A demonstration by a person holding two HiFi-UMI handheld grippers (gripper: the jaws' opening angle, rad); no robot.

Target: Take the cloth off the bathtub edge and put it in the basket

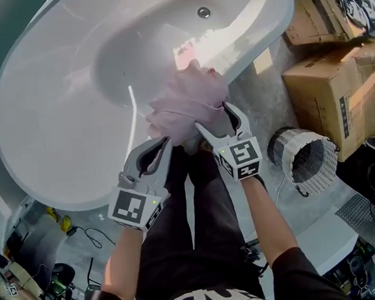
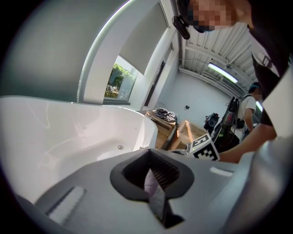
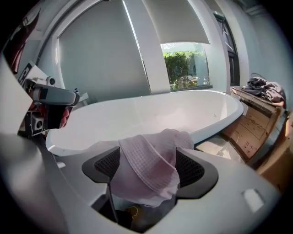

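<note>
Cloth (image 1: 187, 103) sits bunched at the near edge of the bathtub (image 1: 40, 185); can't tell if it's clear of the rim. My right gripper (image 3: 149, 169) stands wide, pads pressing a thick wad of it. My left gripper (image 2: 153, 180) is nearly closed, pinching a thin fold. Grasp looks made. Still to do: lift, carry to the basket (image 1: 303, 154) on the floor at my right, and let go.

Pale pink waffle-weave cloth (image 1: 187, 103), white bathtub (image 1: 54, 112), brown cardboard box (image 1: 329, 94), white mesh basket (image 1: 319, 160).
</note>
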